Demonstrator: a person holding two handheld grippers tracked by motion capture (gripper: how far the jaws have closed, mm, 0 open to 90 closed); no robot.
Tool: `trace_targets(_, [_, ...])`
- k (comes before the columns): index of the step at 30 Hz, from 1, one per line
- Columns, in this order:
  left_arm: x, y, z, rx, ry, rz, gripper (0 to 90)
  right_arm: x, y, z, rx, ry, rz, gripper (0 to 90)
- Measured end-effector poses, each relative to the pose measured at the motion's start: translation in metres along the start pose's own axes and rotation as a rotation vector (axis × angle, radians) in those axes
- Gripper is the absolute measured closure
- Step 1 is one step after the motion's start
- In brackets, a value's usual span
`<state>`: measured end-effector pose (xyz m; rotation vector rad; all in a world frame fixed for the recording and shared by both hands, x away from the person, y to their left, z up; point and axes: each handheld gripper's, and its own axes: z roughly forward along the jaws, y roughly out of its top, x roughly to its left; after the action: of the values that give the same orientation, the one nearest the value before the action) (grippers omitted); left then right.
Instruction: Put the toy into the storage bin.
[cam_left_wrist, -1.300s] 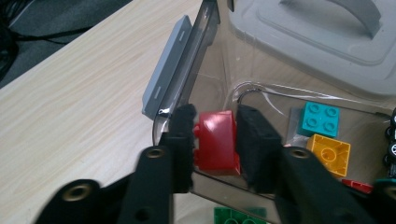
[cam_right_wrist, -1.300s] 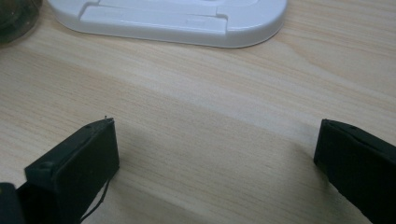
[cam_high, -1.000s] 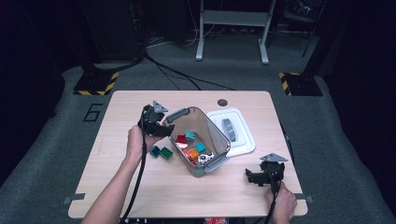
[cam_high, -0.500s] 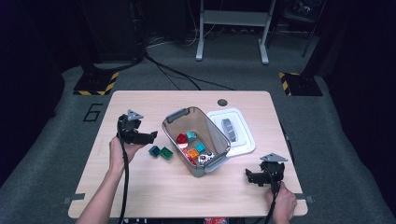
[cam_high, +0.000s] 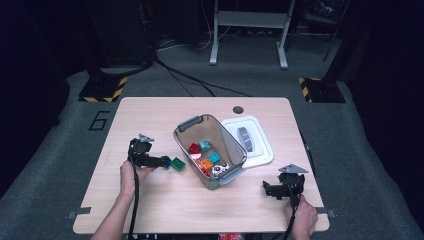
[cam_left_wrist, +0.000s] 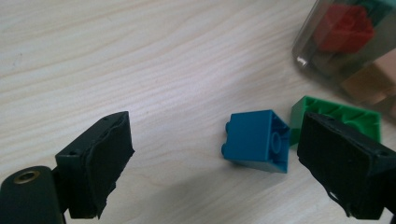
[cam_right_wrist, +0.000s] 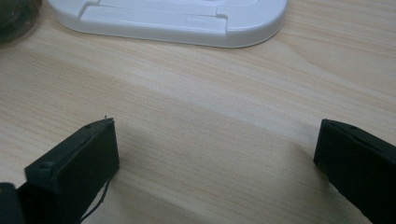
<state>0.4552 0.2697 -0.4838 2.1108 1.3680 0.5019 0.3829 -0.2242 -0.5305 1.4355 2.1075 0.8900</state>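
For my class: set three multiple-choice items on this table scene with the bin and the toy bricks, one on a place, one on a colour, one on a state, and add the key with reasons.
1. Where does the white lid lie?
A. on the table beside the clear bin
B. closed on top of the bin
C. on the floor

2. What colour is the brick between the jaws of the left gripper?
A. yellow
B. blue
C. white

3. How does the right gripper stand?
A. shut on a brick
B. shut on the lid
C. open, with only bare table between its jaws

Key: 1 A, the high view shows the lid flat on the table against the open bin. 2 B, the left gripper view shows a blue brick there, a green brick behind it. 3 C, the right gripper view shows wide jaws over wood.
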Motion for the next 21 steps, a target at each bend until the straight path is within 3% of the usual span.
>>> trace_targets(7, [0.0,-0.004,0.011,0.032,0.021,0.017,14.0,0.0,0.0,0.0,0.0,0.0,-0.001,0.0])
trace_targets(10, [0.003,-0.007,0.01,0.041,0.054,0.015,14.6,0.0,0.0,0.0,-0.001,-0.001,0.001,0.0])
trace_targets(13, [0.013,-0.011,0.006,0.06,0.081,-0.007,15.0,0.0,0.0,0.0,-0.001,-0.001,0.002,0.0])
trace_targets(16, [0.025,-0.016,0.0,0.058,0.104,-0.061,15.1,0.0,0.0,0.0,-0.001,-0.001,0.002,0.0])
trace_targets(21, [0.033,-0.02,-0.004,0.04,0.097,-0.125,11.8,0.0,0.0,0.0,0.0,0.0,0.0,0.0])
